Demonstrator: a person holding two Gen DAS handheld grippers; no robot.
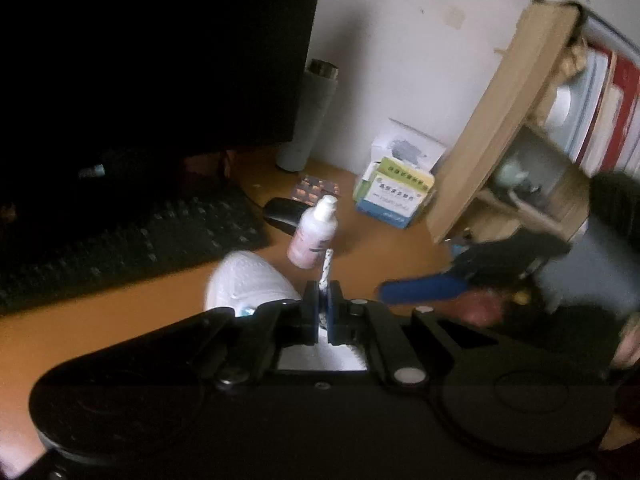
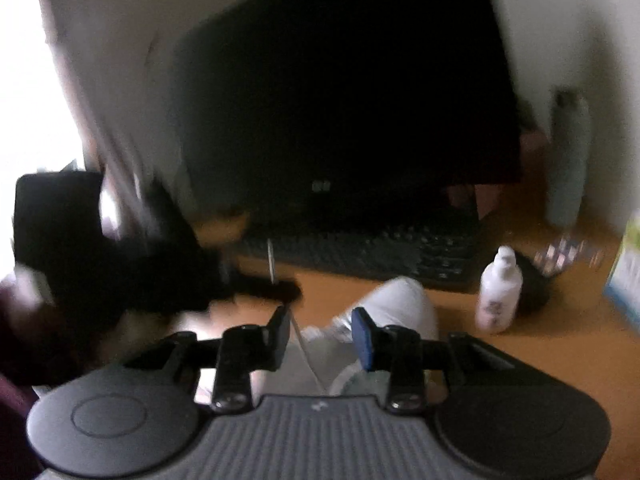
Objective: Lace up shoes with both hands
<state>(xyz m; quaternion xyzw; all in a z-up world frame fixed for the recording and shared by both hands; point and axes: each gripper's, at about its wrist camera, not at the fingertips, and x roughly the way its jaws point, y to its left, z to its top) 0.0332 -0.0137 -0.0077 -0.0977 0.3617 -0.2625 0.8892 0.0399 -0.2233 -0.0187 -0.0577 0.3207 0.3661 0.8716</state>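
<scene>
Left gripper (image 1: 323, 300) has its jaws clamped tight on the white lace with dark flecks (image 1: 326, 270), whose tip pokes up above the pads. Right gripper (image 2: 320, 330) stands with its jaws apart, a thin pale strand (image 2: 304, 348) running up between them but touching neither pad as far as the blur lets me tell. In the left wrist view that right gripper shows as a smeared blue-and-black shape towards the desk's right side.

The white mesh-toed sneaker (image 1: 248, 284) sits on the orange-brown wooden desk (image 1: 120, 320) towards its front edge, just beneath both grippers, toe pointing to the back. Just beyond the toe stands a small white-and-pink pump bottle (image 1: 312, 236), and behind it lies a black computer mouse (image 1: 282, 210). A black keyboard (image 1: 132, 236) stretches along the left under a dark monitor (image 1: 152, 52). Near the back edge by the wall stand a tall pale grey flask (image 1: 308, 116) and a stack of small printed cardboard boxes (image 1: 394, 192).
</scene>
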